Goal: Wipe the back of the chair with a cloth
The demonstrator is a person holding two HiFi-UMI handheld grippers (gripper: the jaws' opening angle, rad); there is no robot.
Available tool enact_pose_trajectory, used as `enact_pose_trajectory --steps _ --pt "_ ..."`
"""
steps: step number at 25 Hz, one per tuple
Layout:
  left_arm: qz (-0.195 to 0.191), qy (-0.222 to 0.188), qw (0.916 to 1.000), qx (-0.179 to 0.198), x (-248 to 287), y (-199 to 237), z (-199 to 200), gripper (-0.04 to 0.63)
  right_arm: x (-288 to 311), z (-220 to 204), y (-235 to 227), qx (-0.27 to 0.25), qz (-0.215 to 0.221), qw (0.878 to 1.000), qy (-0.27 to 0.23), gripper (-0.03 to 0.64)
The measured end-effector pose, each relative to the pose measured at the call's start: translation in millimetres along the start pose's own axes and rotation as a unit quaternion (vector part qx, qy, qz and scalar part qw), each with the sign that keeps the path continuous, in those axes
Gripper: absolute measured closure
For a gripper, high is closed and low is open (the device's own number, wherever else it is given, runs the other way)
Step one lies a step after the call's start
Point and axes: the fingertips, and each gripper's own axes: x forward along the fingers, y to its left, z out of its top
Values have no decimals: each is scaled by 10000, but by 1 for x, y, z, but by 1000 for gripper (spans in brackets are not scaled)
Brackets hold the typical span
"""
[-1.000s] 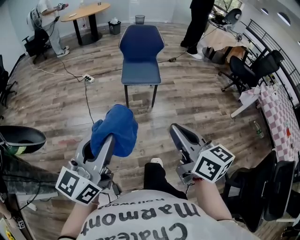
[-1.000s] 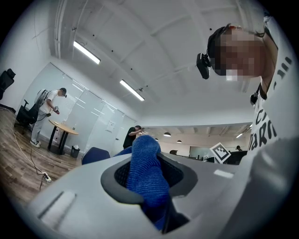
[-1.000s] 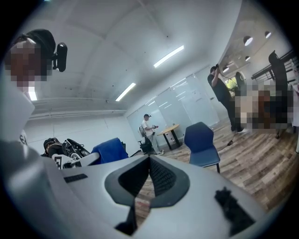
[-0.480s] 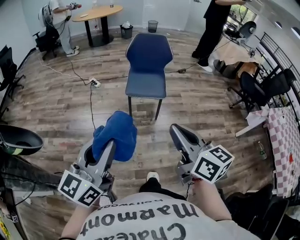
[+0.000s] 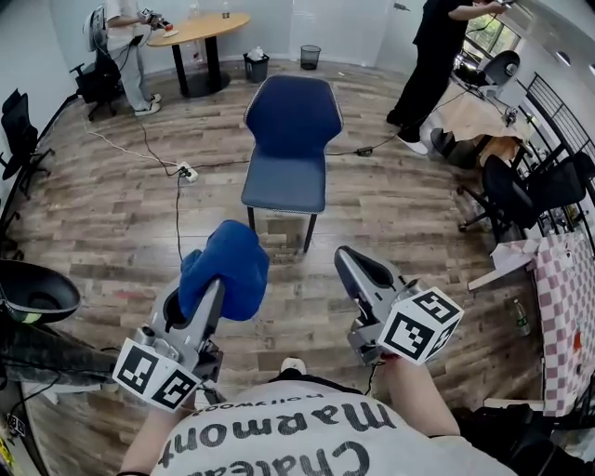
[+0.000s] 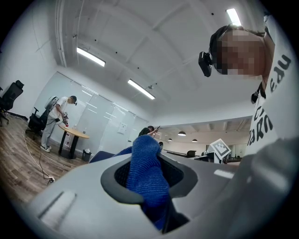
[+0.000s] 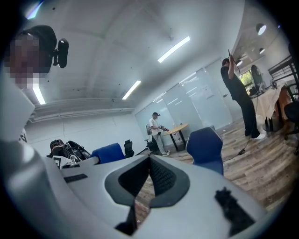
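A blue chair stands on the wooden floor ahead of me, its seat facing me and its backrest upright on the far side. My left gripper is shut on a bunched blue cloth, well short of the chair. The cloth fills the gap between the jaws in the left gripper view. My right gripper is shut with nothing in it, level with the left one. The chair shows beyond the right gripper in the right gripper view.
A round wooden table and a bin stand behind the chair. One person stands at the back left, another at the back right. A cable with a power strip lies left of the chair. Black office chairs crowd the right.
The head view has shifted, so the chair now sits lower in the frame. Both grippers hold the same pose, and the cloth stays in the left one.
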Motion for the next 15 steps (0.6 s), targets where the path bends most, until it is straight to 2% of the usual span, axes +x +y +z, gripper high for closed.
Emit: enact_pose_trajectory --steps 6,15 --pt "90 -63 9999 28 38 3 -9 505 -1 9 -43 -13 -48 10000 1 603" --pt "-4 -19 10000 80 79 1 -20 505 2 15 -85 11 -197 9997 -114 603"
